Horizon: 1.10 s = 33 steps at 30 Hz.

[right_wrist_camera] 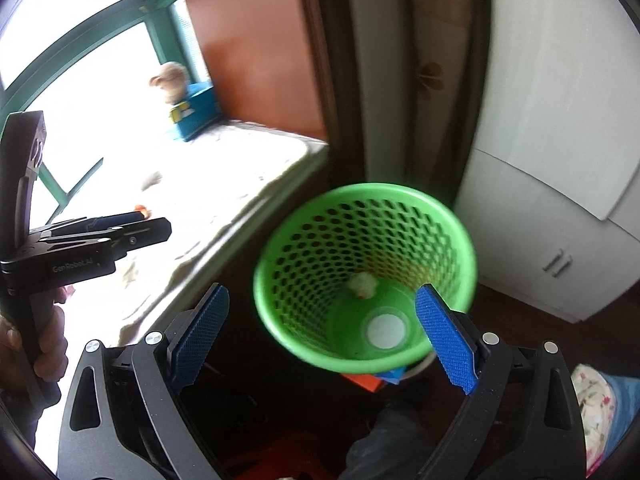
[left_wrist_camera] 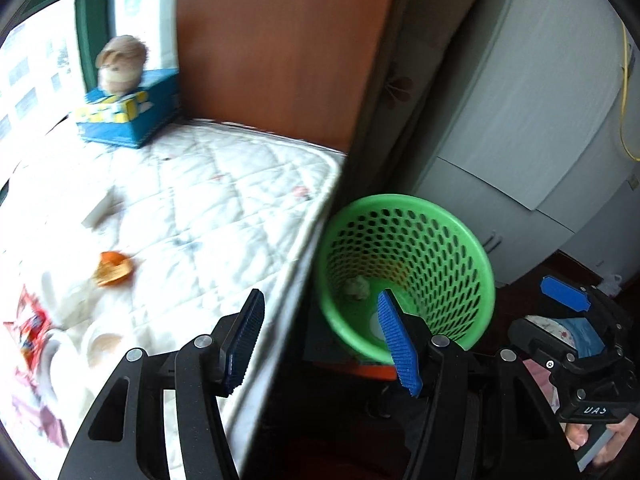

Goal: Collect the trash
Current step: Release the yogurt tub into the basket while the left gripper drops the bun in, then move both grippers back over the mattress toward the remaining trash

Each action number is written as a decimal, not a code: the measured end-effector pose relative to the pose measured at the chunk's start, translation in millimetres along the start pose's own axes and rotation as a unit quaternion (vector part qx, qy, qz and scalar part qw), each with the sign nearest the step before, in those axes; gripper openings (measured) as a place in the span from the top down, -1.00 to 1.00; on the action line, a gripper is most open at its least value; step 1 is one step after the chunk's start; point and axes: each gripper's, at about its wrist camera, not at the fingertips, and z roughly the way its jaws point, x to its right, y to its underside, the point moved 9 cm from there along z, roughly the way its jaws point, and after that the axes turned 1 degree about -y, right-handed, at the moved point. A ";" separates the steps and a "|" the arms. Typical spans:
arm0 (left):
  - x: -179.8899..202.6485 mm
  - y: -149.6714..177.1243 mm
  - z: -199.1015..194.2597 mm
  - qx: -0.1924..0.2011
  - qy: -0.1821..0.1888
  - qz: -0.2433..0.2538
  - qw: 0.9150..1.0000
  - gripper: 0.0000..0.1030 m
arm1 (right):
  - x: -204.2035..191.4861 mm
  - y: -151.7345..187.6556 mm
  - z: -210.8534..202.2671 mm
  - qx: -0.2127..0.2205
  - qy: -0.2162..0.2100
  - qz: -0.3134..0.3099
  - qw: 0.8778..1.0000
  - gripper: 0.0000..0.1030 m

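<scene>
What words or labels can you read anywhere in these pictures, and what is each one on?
"GenRobot.AI": on the body of the left gripper, seen from the right wrist.
"UAS", roughly, small and unclear: on a tag on the right gripper, seen from the left wrist.
Yellow lettering on the blue box: too blurred to read.
Print on the red wrapper: too blurred to read.

Strong daylight pours in through the window at upper left and blows out the mattress to near white in both views, washing out its quilting. The floor below the bed edge sits in deep shadow, almost black. Motion blur softens the box and the green bin. Fisheye bending curves the window frame, and dark vignetting rings every corner.
</scene>
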 end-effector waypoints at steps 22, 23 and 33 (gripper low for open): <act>-236.4 86.4 -94.4 0.024 -0.159 -0.207 0.965 -0.10 | -181.9 2.3 53.9 -0.044 -0.113 -0.112 0.986 -0.82; -243.7 91.4 -96.9 0.023 -0.164 -0.218 0.962 -0.10 | -189.7 2.3 56.3 -0.046 -0.117 -0.116 0.985 -0.82; -294.7 132.8 -105.9 0.011 -0.189 -0.286 0.939 -0.10 | -253.6 21.1 73.2 -0.082 -0.169 -0.144 0.972 -0.81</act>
